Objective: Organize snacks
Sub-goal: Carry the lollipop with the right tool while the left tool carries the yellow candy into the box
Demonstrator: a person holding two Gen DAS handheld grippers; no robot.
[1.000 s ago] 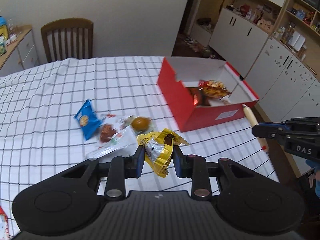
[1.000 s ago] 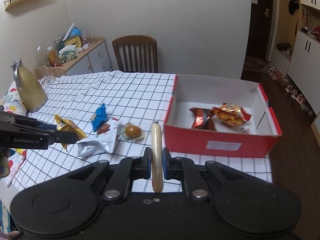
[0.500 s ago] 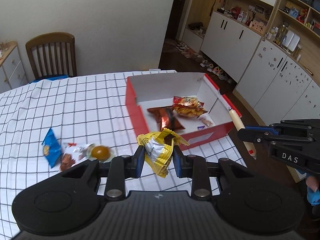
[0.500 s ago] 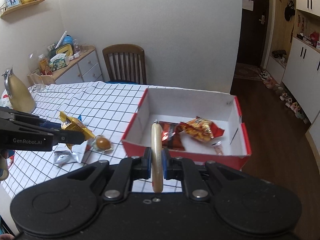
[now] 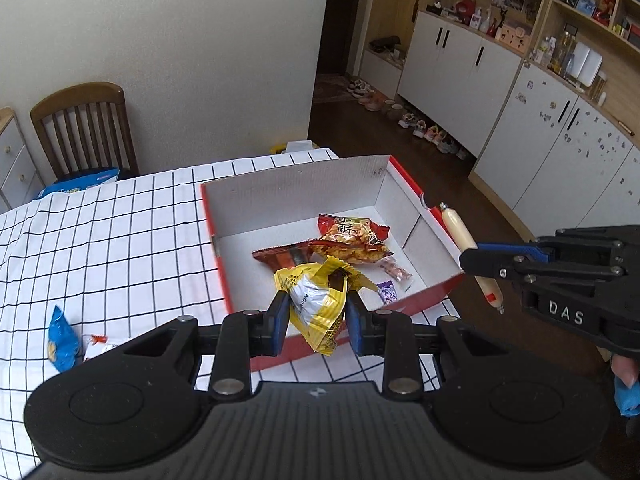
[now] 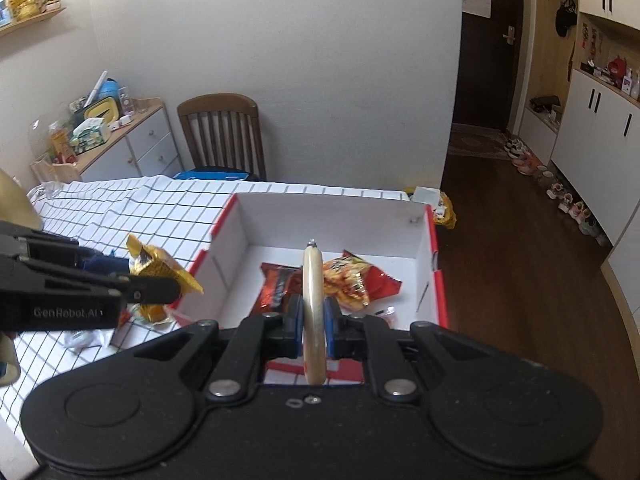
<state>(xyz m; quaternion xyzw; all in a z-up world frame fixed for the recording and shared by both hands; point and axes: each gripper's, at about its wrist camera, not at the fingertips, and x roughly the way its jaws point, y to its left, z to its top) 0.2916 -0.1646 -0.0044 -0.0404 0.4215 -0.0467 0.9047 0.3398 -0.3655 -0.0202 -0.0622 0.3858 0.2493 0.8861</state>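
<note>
Now two grippers (jaws closed), left (image 5: pixel 316 316) gripping yellow packet (image 5: pixel 318 304); right (image 6: pixel 313 320) gripping sausage (image 6: pixel 313 300)

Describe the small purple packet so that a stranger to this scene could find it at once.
Start at the red box with white inside walls on the checked tablecloth. On its floor, near the front wall, lies the purple packet, just beside the pink wrapper. It is the smallest thing there and the only purple one.
</note>
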